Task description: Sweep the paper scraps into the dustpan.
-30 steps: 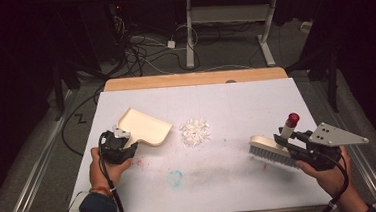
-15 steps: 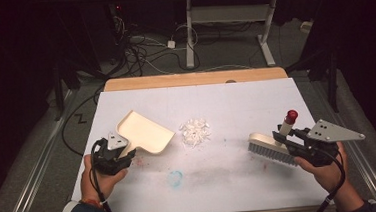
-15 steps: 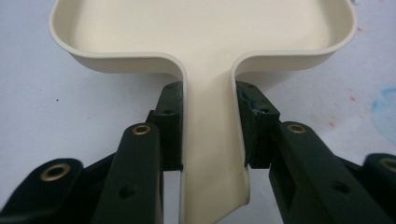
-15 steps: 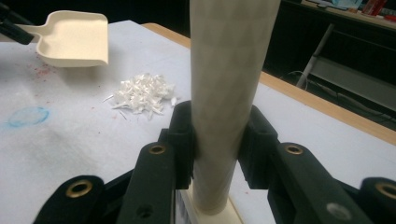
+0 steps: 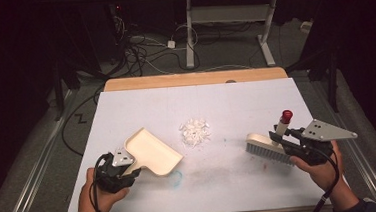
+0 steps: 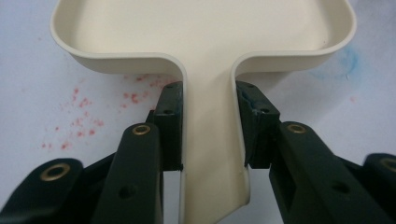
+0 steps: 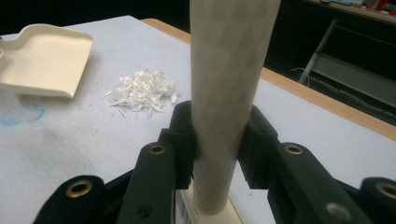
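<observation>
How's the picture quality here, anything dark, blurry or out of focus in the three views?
High view: the table is evenly lit and fairly sharp, the room behind nearly black. Left gripper view: the dustpan is crisp, soft shadow under its rim. Right gripper view: the brush handle looms close and slightly soft; the white shreds stay clear.

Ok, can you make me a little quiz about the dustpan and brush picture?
1. True or false: the left gripper is shut on the dustpan handle.
2. What does the right gripper hold: A a cup, B the brush, C nothing?
3. What lies between dustpan and brush on the table?

Key: 1 true. 2 B. 3 A small pile of white scraps.
</observation>
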A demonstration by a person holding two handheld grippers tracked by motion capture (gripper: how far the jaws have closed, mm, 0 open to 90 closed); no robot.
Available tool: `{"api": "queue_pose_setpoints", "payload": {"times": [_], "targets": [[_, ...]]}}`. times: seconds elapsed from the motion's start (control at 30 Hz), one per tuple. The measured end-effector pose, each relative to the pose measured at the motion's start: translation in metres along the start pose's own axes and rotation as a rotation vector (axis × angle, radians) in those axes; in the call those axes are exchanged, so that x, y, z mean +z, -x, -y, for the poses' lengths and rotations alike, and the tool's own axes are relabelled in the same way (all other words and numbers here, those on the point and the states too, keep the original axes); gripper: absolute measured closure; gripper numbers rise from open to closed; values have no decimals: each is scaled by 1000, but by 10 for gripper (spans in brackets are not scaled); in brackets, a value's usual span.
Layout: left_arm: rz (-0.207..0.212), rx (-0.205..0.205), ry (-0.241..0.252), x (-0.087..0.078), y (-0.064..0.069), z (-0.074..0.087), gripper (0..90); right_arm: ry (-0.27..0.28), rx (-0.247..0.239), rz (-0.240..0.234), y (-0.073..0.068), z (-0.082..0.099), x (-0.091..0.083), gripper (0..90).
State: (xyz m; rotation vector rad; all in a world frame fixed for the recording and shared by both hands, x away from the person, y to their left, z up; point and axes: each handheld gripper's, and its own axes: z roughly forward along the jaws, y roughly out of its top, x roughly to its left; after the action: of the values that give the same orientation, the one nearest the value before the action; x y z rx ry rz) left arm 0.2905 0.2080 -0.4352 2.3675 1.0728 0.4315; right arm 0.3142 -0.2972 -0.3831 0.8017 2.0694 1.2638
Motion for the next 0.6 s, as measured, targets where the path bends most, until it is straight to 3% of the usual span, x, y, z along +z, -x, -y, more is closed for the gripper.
{"api": "queue_pose_setpoints", "payload": {"times": [0.3, 0.43, 0.6], "targets": [[22, -9, -43, 7, 3, 8, 637, 18, 16, 3, -4, -7, 28, 704], [32, -14, -44, 8, 1, 9, 637, 27, 21, 21, -4, -18, 55, 704], [41, -6, -52, 12, 3, 8, 637, 62, 21, 63, -1, -45, 93, 704]]}}
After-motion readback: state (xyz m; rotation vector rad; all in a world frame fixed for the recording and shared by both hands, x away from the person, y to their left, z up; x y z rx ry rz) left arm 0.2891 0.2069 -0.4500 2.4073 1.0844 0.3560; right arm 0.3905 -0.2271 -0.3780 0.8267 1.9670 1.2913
